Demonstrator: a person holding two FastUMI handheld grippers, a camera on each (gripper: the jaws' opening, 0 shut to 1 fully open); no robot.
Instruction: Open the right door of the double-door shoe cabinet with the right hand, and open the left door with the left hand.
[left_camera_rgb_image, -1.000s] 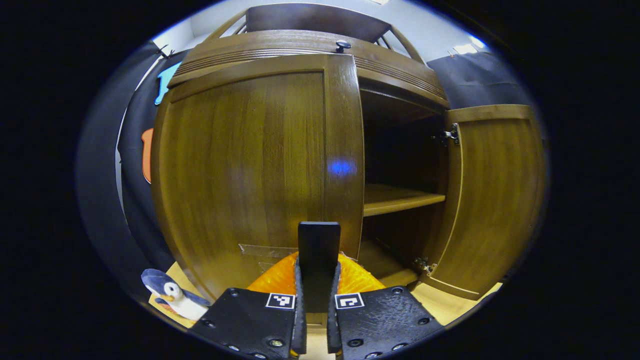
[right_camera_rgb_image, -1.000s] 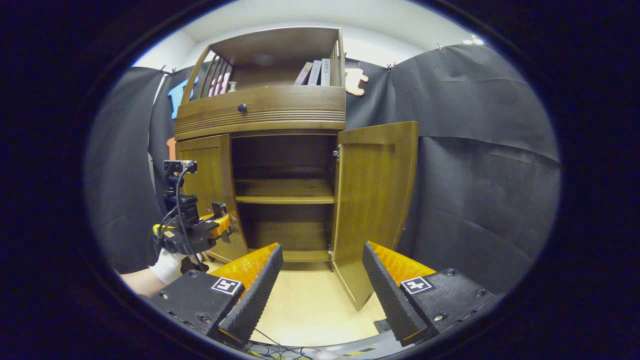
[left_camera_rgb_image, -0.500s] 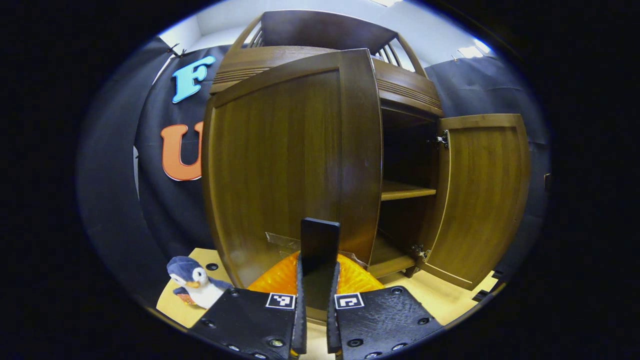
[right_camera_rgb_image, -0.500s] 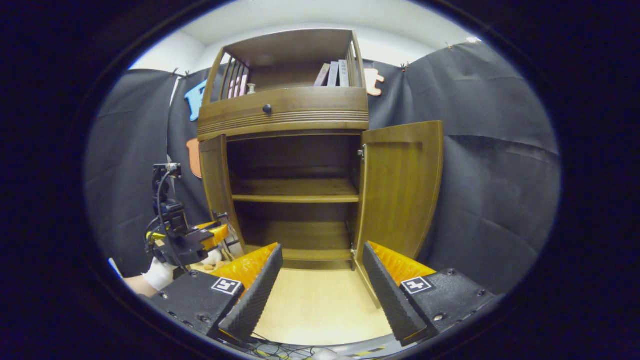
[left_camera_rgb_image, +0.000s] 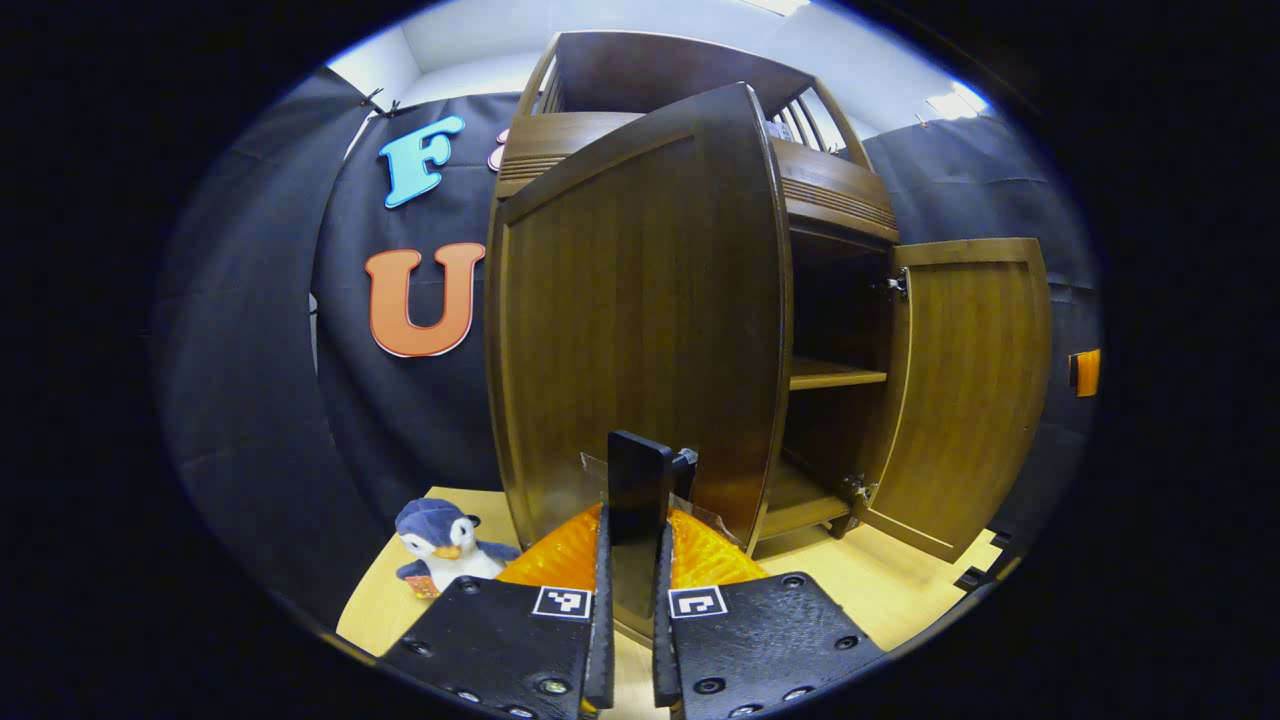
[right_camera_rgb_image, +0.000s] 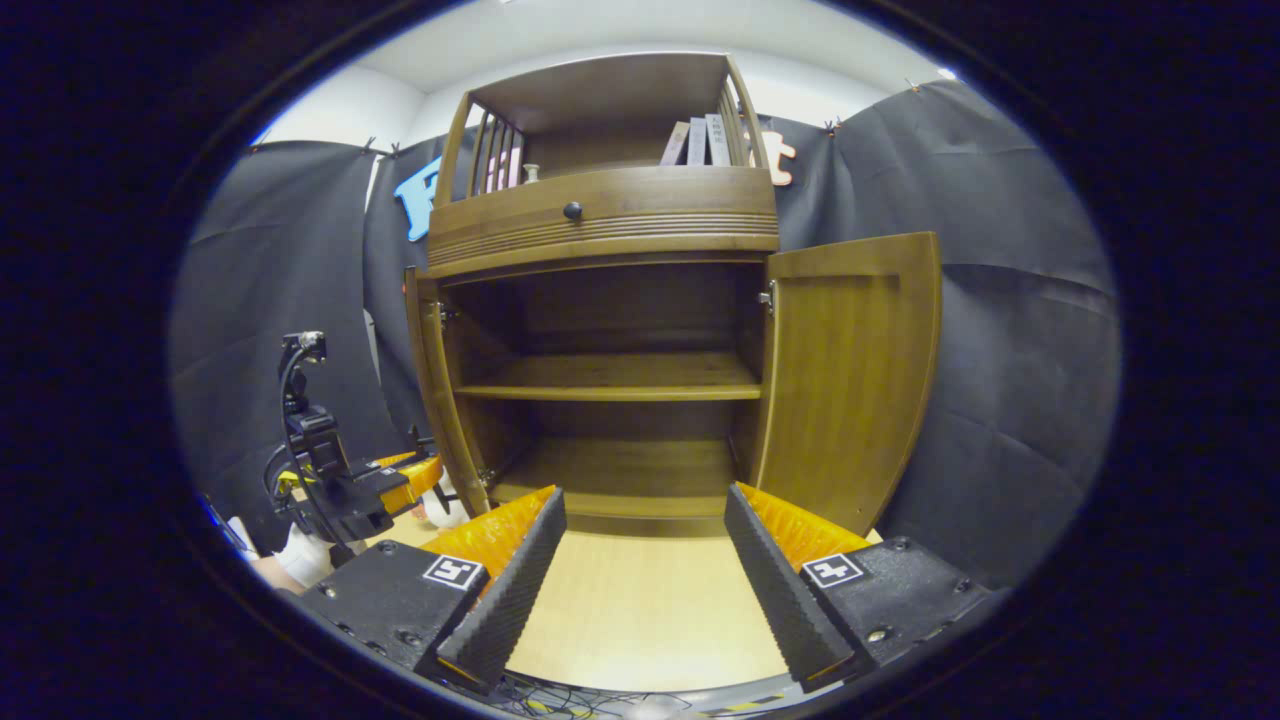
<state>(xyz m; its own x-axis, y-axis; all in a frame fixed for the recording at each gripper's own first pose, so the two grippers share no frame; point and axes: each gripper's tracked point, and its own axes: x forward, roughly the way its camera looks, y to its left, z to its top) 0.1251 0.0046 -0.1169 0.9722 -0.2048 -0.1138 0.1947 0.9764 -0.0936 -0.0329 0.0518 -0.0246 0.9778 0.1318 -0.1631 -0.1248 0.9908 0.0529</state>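
The brown wooden shoe cabinet (right_camera_rgb_image: 600, 225) stands with both doors swung out. In the left gripper view, the left door (left_camera_rgb_image: 640, 300) shows its outer face close up. My left gripper (left_camera_rgb_image: 632, 520) is shut on the black handle (left_camera_rgb_image: 640, 470) at that door's lower edge. The right door (left_camera_rgb_image: 970, 390) hangs wide open beyond it. In the right gripper view, the left door (right_camera_rgb_image: 430, 390) is seen edge-on and the right door (right_camera_rgb_image: 850, 380) stands open. My right gripper (right_camera_rgb_image: 645, 560) is open, low in front of the cabinet and touching nothing. The left gripper (right_camera_rgb_image: 400, 478) sits by the left door, held by a gloved hand (right_camera_rgb_image: 295, 555).
Inside is a bare middle shelf (right_camera_rgb_image: 610, 375). A drawer with a dark knob (right_camera_rgb_image: 572, 210) and several books (right_camera_rgb_image: 700, 140) sit above. A penguin toy (left_camera_rgb_image: 440, 540) lies on the light wooden floor (right_camera_rgb_image: 630, 610) left of the cabinet. Cables (right_camera_rgb_image: 560, 700) run below my right gripper.
The left door has swung out from nearly closed to wide open, with my left gripper on its handle moving left. The right gripper stayed open and shifted slightly.
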